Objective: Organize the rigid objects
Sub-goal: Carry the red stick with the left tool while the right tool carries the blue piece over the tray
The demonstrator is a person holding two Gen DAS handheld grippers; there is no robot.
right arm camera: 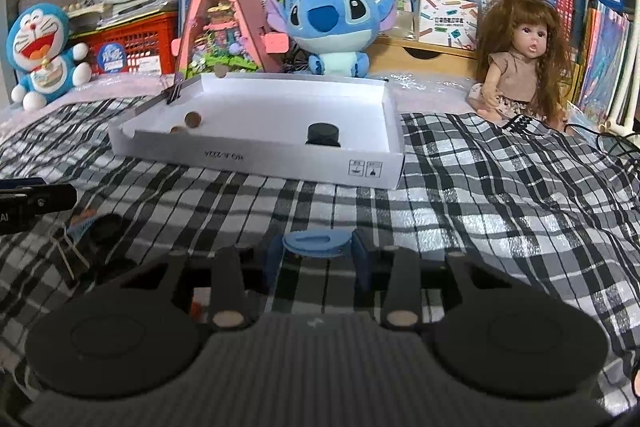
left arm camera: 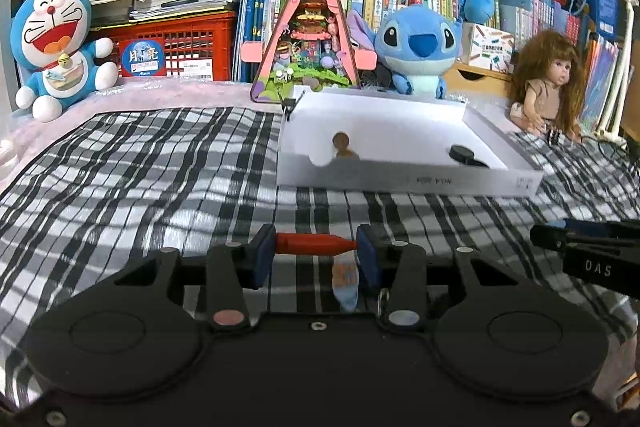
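Observation:
My left gripper [left arm camera: 316,247] is shut on a short red pointed piece [left arm camera: 314,243] held crosswise between its blue pads, with a small tag [left arm camera: 345,283] hanging below it over the plaid cloth. My right gripper [right arm camera: 316,247] is shut on a flat blue oval object [right arm camera: 316,242]. Ahead stands a shallow white box [left arm camera: 400,179], also seen in the right wrist view [right arm camera: 256,163]. It holds a brown wooden piece [left arm camera: 342,143] at its left and a black round object [left arm camera: 460,153] at its right. The other gripper's black tip [left arm camera: 568,247] shows at the right edge of the left wrist view.
Plush toys line the back: a blue cat [left arm camera: 56,47], a blue alien [left arm camera: 416,47], and a long-haired doll [left arm camera: 548,83]. A pink triangular house model [left arm camera: 312,39], a red crate [left arm camera: 176,43] and packed bookshelves stand behind. A black cable [right arm camera: 600,139] lies near the doll.

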